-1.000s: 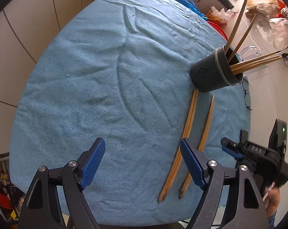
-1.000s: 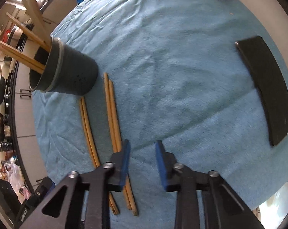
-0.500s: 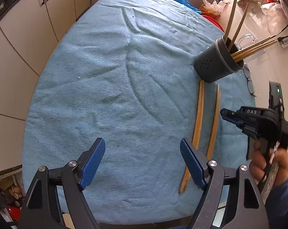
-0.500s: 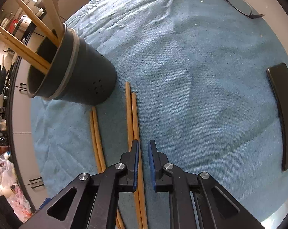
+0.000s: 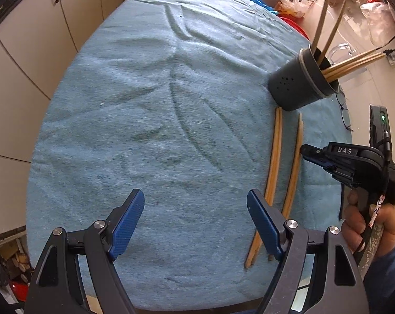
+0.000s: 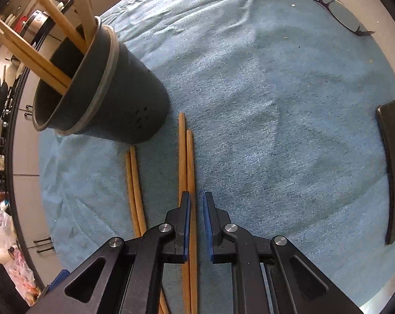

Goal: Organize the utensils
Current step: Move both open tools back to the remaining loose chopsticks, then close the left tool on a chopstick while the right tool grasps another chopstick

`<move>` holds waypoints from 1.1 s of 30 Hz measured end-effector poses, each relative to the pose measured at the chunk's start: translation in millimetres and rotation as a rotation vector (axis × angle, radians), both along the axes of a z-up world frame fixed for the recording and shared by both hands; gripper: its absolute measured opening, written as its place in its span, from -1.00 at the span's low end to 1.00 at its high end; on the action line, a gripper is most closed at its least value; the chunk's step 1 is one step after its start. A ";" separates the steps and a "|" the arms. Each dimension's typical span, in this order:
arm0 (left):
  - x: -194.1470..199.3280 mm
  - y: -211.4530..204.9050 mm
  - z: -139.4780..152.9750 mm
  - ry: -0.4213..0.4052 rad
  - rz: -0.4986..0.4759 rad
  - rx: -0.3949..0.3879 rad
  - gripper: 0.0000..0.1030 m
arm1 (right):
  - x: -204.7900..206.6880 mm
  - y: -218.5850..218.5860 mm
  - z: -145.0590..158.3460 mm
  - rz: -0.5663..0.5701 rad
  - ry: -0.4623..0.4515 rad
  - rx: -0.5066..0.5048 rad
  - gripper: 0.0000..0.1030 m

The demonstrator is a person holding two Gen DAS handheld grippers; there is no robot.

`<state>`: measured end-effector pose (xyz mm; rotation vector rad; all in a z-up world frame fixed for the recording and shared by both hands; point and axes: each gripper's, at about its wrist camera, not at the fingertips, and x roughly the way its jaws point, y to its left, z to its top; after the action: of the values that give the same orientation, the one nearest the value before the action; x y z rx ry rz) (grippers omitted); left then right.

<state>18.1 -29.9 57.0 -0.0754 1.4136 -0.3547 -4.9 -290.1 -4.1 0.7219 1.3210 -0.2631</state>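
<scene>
A dark grey utensil holder [image 5: 299, 83] [image 6: 100, 91] stands on the blue towel [image 5: 145, 104] and holds several wooden chopsticks. Two pairs of chopsticks lie flat on the towel below it: a left pair [image 5: 274, 157] [image 6: 134, 183] and a right pair [image 5: 294, 162] [image 6: 185, 162]. My right gripper [image 6: 196, 206] hovers low over the right pair with jaws nearly closed, a narrow gap between them, one chopstick showing in the gap. It also shows in the left wrist view [image 5: 306, 150]. My left gripper [image 5: 196, 225] is wide open and empty above the towel's near part.
Eyeglasses [image 6: 328, 7] lie at the far right of the table. A black flat object [image 6: 392, 167] lies at the right edge. Cabinets [image 5: 27, 39] stand beyond the table's left. Cluttered counter and bags [image 5: 367, 5] are behind the holder.
My right gripper moved forward along the right chopstick pair toward the holder, and its jaws narrowed from half open to nearly closed. My left gripper stayed open and drew back slightly.
</scene>
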 end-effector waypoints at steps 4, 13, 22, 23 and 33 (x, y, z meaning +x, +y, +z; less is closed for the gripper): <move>-2.0 -9.7 -2.8 0.002 -0.021 0.005 0.54 | 5.6 7.2 -0.9 0.033 0.007 -0.042 -0.80; 0.1 -41.3 0.8 -0.019 -0.129 -0.028 0.32 | -12.8 5.6 -1.0 0.061 0.022 -0.092 -0.87; 29.0 -101.1 -18.1 0.099 -0.216 -0.129 -0.57 | -59.1 -23.4 11.0 -0.020 -0.041 -0.014 -0.87; 32.4 -107.1 -19.1 0.104 -0.222 -0.130 -0.59 | -61.6 -27.4 17.1 -0.021 -0.049 -0.013 -0.87; 44.4 -137.1 -39.1 0.109 -0.260 -0.047 -0.68 | -91.1 -49.0 29.2 -0.041 -0.090 0.001 -0.87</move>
<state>62.5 -167.0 17.8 0.0528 1.5270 -0.6064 -95.9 -339.1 25.1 0.7539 1.2217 -0.2602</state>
